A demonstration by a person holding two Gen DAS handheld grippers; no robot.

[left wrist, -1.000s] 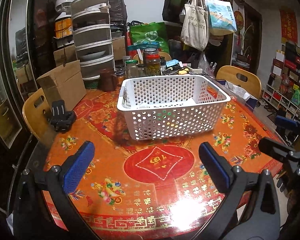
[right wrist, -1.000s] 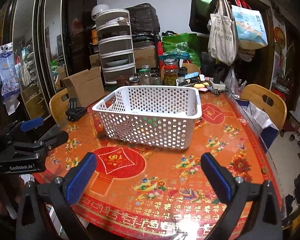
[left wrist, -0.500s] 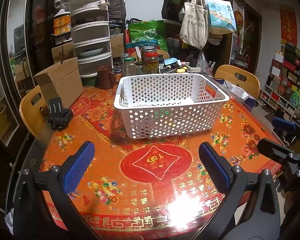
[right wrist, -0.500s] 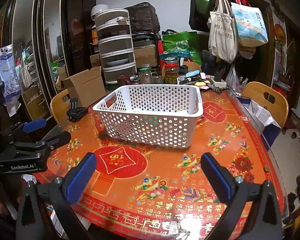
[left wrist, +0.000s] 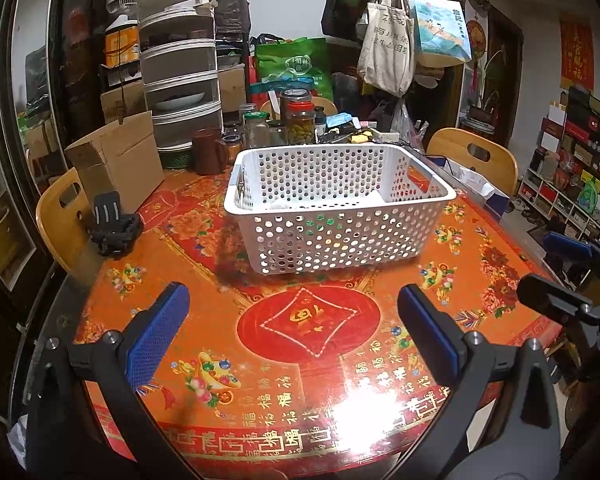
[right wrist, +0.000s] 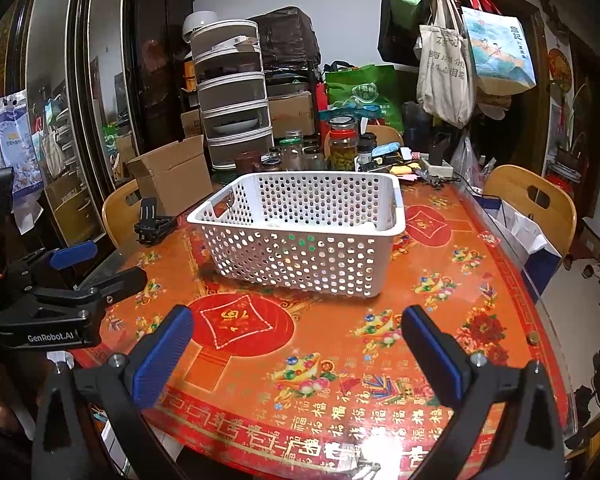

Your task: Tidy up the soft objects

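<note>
Both drawn back a little from the white basket [left wrist: 340, 208] mid-counter [left wrist: 308, 320], left tool [left wrist: 292, 328] and right tool [right wrist: 296, 344] gaping empty, soft things seemingly already inside, task apparently near done.

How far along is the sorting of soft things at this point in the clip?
Done: some pale items lie low inside the white basket, too hidden to identify. In hand: nothing; the left gripper and right gripper are both open and empty above the tablecloth. Left: no loose soft items show on the cloth near the basket, so either the job is nearly over or the rest lies out of view.
</note>
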